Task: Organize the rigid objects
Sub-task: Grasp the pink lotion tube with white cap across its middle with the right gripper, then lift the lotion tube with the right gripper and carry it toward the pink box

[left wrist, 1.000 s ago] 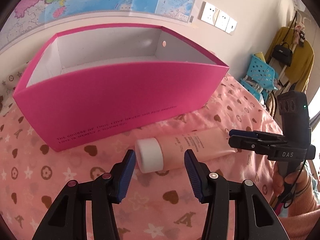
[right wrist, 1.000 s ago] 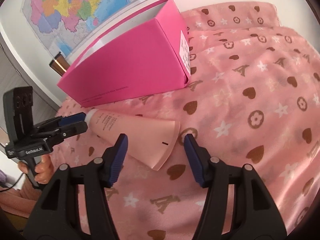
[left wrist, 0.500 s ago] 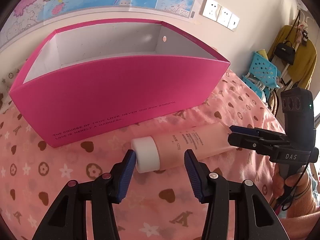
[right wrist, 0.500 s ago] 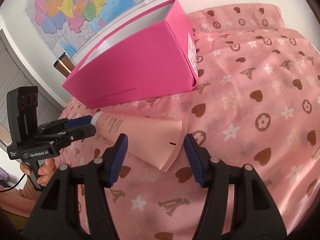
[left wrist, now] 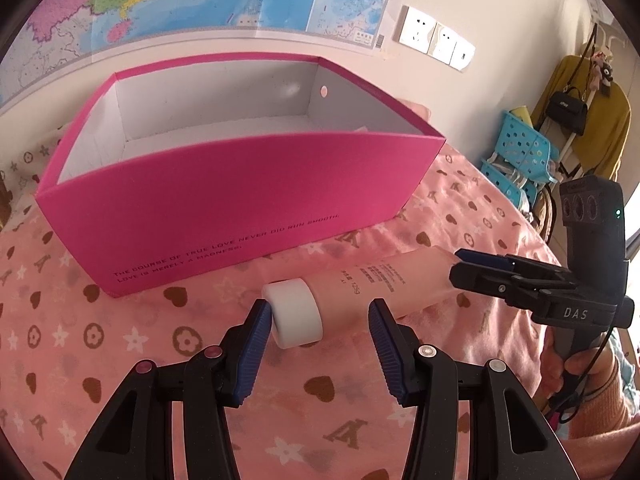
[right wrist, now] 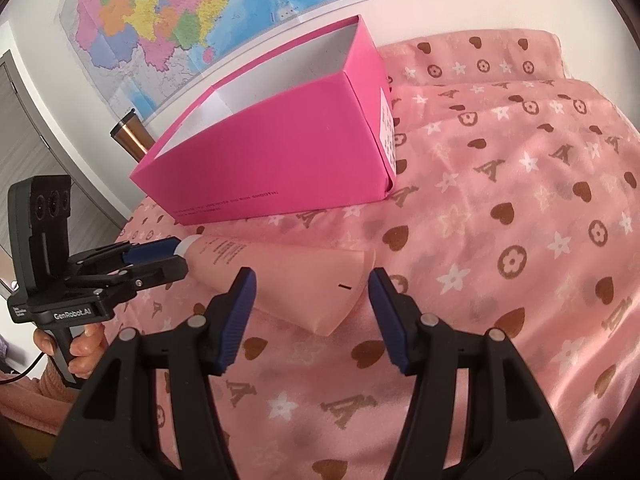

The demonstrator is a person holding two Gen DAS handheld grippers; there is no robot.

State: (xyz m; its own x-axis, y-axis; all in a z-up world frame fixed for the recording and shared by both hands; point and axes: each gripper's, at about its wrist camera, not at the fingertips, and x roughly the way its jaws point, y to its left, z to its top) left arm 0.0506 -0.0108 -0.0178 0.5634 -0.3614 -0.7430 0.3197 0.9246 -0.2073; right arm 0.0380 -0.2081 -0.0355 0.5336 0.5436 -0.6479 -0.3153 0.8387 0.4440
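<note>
Possible trouble first, going from the largest thing down.

Pink patterned cloth [left wrist: 120, 344] spread over a soft surface, maybe a bed rather than a tabletop; hard to tell from these views. Slippery and loose by the look of it, so likely to let anything pushed sideways slide or roll away.

Open pink box [left wrist: 248, 200] standing on the cloth, white inside, seemingly without contents, though its near floor stays hidden behind the front wall. Thin walls, probably light: likely to shift if knocked by something lifted too low over its rim.

Pink tube [left wrist: 372, 284] lying on its side just in front of the box, white cap [left wrist: 296, 314] at one end, flat crimped tail [right wrist: 340, 292] at the other. Round cap apt to squirt out of a squeeze placed off centre; soft tail apt to fold or sag if gripped alone.

Left tongs [left wrist: 316, 332] spread wide, clamping nothing, with the cap between the tips and off to the left side. Left pad [left wrist: 262, 320] touching or just beside the cap; cannot tell which. A one-sided close from here would probably nudge the tube instead of catching it.

Right tongs [right wrist: 310, 300] also spread wide, clamping nothing, straddling the tail with a gap on either side.
</note>
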